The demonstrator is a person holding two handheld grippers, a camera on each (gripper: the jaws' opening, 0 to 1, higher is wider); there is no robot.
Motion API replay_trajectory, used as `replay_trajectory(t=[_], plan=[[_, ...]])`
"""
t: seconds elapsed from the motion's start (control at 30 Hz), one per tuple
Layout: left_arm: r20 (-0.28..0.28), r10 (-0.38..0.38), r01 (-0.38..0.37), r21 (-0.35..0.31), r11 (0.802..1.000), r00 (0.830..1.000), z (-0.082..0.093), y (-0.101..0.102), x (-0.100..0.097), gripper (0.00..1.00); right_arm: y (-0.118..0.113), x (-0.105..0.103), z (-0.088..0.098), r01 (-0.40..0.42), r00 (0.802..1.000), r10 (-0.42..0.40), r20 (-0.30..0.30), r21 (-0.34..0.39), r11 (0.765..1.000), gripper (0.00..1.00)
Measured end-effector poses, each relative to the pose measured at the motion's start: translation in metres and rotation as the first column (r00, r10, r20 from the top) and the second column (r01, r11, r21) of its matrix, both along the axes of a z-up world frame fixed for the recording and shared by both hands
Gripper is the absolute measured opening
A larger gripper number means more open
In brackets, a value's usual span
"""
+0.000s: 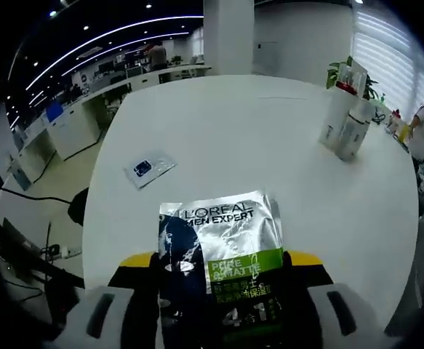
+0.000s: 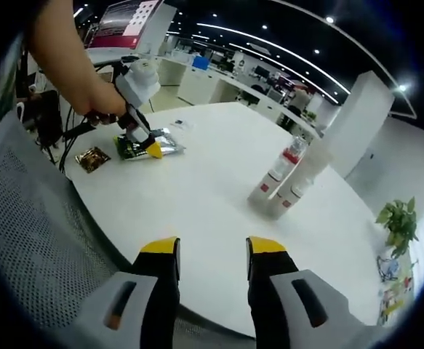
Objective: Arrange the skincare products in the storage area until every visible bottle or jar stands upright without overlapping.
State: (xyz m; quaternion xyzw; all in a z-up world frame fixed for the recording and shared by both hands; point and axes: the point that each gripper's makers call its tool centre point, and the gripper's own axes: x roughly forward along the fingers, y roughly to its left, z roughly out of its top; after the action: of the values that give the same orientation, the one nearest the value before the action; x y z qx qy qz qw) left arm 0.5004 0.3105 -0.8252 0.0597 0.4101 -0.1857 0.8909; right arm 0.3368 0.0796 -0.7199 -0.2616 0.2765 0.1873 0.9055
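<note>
**Left claw on the sachet, right claw wide over the tabletop edge**

In the left gripper view, the left claw [image 1: 221, 265] was closed on a silver L'Oreal Men Expert sachet [image 1: 222, 233], which lay on the white tabletop [image 1: 270, 145]. A small blue-printed packet [image 1: 149, 169] sat ahead of it, and two white bottles [image 1: 345, 127] stood upright together near the far edge.

In the right gripper view, the right claw [image 2: 212, 251] hung wide with nothing between its jaws, above the near edge. Far left, a hand [image 2: 99, 102] held the left claw on the sachet [image 2: 150, 145], a small brown packet [image 2: 93, 158] beside it. The bottles [image 2: 284, 178] stood mid-table, touching.
</note>
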Motion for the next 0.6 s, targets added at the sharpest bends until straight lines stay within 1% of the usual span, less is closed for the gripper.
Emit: replay_trajectory(t=[0.03, 0.07, 0.1, 0.13, 0.27, 0.37, 0.43, 0.5, 0.6], plan=[[-0.001, -0.011, 0.011, 0.003, 1.000, 1.000, 0.001, 0.000, -0.001, 0.66, 0.000, 0.000, 0.000, 0.002, 1.000, -0.002, -0.002, -0.002, 1.000, 0.34], [0.001, -0.034, 0.034, 0.000, 0.999, 0.999, 0.000, -0.002, -0.005, 0.61, 0.000, 0.000, 0.000, 0.001, 1.000, -0.001, -0.002, -0.001, 1.000, 0.34], [0.010, -0.041, 0.040, 0.016, 0.999, 0.999, 0.000, -0.002, -0.005, 0.60, 0.000, 0.000, 0.000, 0.001, 1.000, -0.001, -0.001, -0.001, 1.000, 0.34], [0.004, -0.026, 0.026, 0.001, 1.000, 1.000, -0.003, -0.002, -0.004, 0.59, 0.000, 0.000, 0.000, 0.000, 1.000, -0.001, -0.001, -0.002, 1.000, 0.34], [0.008, -0.026, 0.026, -0.005, 1.000, 1.000, -0.010, -0.002, 0.002, 0.55, 0.001, -0.001, -0.001, -0.004, 1.000, 0.004, -0.005, 0.001, 1.000, 0.34], [0.010, -0.040, 0.040, -0.012, 0.999, 0.999, -0.012, -0.004, 0.003, 0.46, 0.001, -0.001, -0.002, -0.009, 1.000, 0.009, -0.010, -0.002, 1.000, 0.34], [0.008, -0.040, 0.041, -0.017, 0.999, 0.999, -0.013, -0.006, 0.004, 0.42, 0.001, -0.001, -0.003, -0.011, 1.000, 0.010, -0.017, -0.008, 1.000, 0.34], [0.012, -0.049, 0.049, -0.023, 0.999, 0.999, -0.009, -0.010, 0.001, 0.38, 0.001, -0.002, -0.003, -0.012, 1.000, 0.012, -0.019, -0.009, 1.000, 0.34], [0.010, -0.045, 0.045, -0.031, 0.999, 0.999, -0.007, -0.008, 0.002, 0.34, 0.001, -0.002, -0.004, -0.014, 1.000, 0.014, -0.023, -0.014, 1.000, 0.33]])
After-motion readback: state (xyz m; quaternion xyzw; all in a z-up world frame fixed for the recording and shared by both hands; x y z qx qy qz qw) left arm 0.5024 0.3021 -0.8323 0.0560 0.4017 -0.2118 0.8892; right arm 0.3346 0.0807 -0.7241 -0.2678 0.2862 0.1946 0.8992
